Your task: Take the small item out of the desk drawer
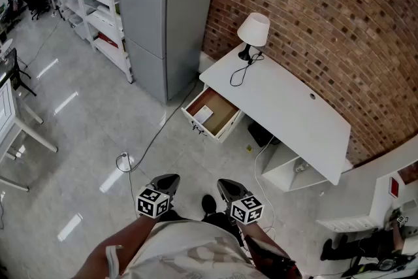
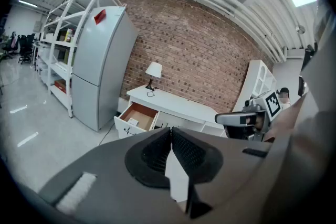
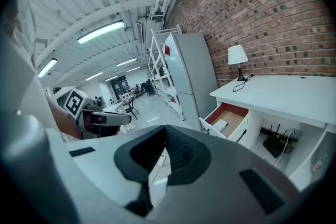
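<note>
A white desk stands against a brick wall with its left drawer pulled open. A small pale item lies on the drawer's brown floor; it also shows in the left gripper view and the right gripper view. Both grippers are held close to the person's body, well short of the desk. My left gripper is shut with nothing in it. My right gripper is shut too, jaws together and empty.
A white lamp with a black cord sits on the desk's far left corner. A grey fridge stands left of the drawer, with white shelving beyond it. A cable runs across the floor. Another table is at the far left.
</note>
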